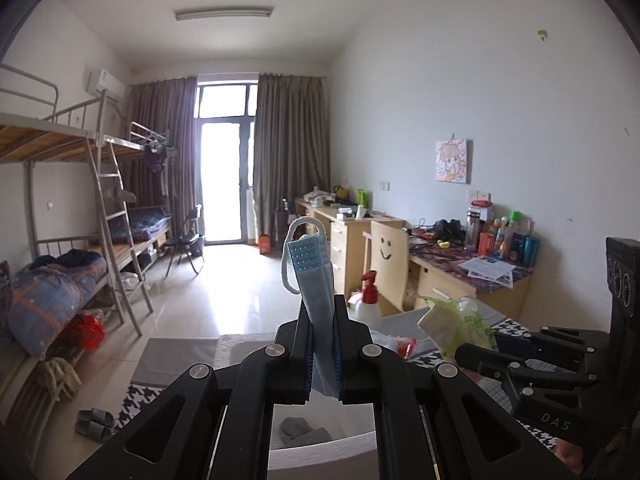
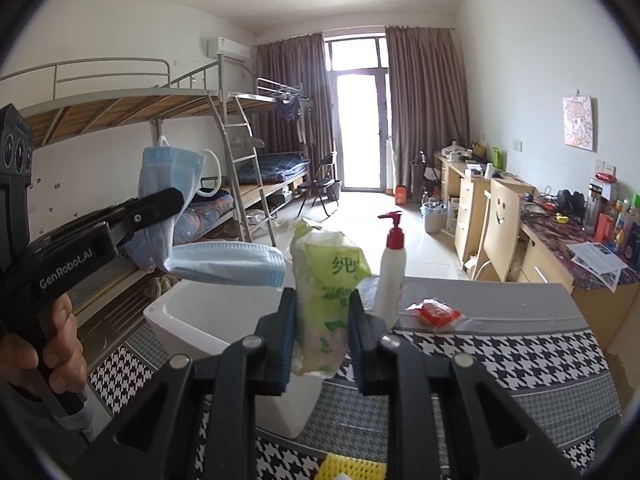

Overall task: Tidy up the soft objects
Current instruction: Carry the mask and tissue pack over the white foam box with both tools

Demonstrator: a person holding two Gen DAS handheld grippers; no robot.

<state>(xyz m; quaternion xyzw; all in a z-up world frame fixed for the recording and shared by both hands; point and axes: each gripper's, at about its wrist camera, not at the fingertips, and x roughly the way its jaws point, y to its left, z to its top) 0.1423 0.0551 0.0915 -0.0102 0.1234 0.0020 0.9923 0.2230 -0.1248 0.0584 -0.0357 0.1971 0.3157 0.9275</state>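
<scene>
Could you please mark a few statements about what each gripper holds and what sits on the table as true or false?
1. The left gripper is shut on a blue face mask. True.
2. The right gripper is open and holds nothing. False: it clamps a green tissue pack.
3. The pump bottle lies on its side. False: it stands upright on the table.
4. A white bin stands on the table, below the mask. True.
</scene>
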